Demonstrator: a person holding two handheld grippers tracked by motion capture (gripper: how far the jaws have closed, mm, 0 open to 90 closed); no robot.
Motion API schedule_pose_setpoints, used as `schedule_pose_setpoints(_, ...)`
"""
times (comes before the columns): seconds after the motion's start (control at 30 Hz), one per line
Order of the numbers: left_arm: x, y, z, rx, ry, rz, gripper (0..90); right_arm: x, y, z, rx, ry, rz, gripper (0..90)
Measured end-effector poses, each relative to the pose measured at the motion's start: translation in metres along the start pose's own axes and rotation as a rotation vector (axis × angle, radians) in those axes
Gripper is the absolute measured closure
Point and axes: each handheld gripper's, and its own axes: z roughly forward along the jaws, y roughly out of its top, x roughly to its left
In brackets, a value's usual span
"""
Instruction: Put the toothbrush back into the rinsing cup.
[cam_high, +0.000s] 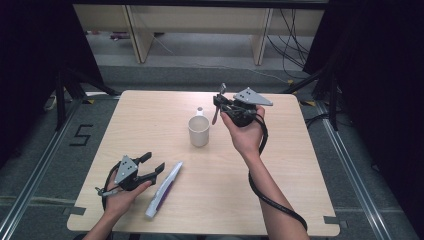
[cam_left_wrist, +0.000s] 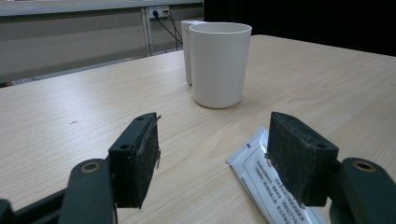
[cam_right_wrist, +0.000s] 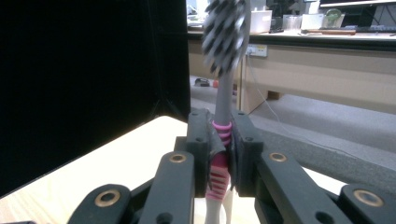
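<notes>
A person works two black grippers over a pale wood-grain tabletop (cam_high: 300, 165); the right gripper (cam_high: 223, 104), raised above the far middle of the tabletop, is clamped on a toothbrush (cam_high: 216, 111); in the right gripper view its flat pads squeeze the ribbed pink grip of the grey handle (cam_right_wrist: 219, 163), and the striped black-and-white bristle head (cam_right_wrist: 226, 35) stands upright above them, blurred; a smooth, cream, straight-sided mug (cam_high: 199, 131) stands just left of that gripper, its handle turned to the far side; the left gripper (cam_high: 152, 166), near the front left edge, is spread wide and holds nothing; beside it lies a flat white tube (cam_high: 164, 190) with a purple stripe, its crimped end (cam_left_wrist: 252, 154) reaching between the rough-faced pads.
</notes>
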Motion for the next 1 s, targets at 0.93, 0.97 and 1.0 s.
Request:
schedule_pose_setpoints(0.93,0.001,-0.004,0.005,-0.007,-0.014,0.011,33.6,-0.011,0.007,0.032,-0.051,-0.057,-0.005,80.7)
schedule_pose_setpoints(0.97,0.001,-0.004,0.003,0.012,-0.005,0.007,33.6,-0.011,0.007,0.033,-0.062,-0.047,-0.002,80.7)
schedule_pose_setpoints(1.0,0.001,-0.004,0.003,0.012,-0.004,0.006,33.6,-0.011,0.007,0.035,-0.063,-0.049,-0.016,80.7)
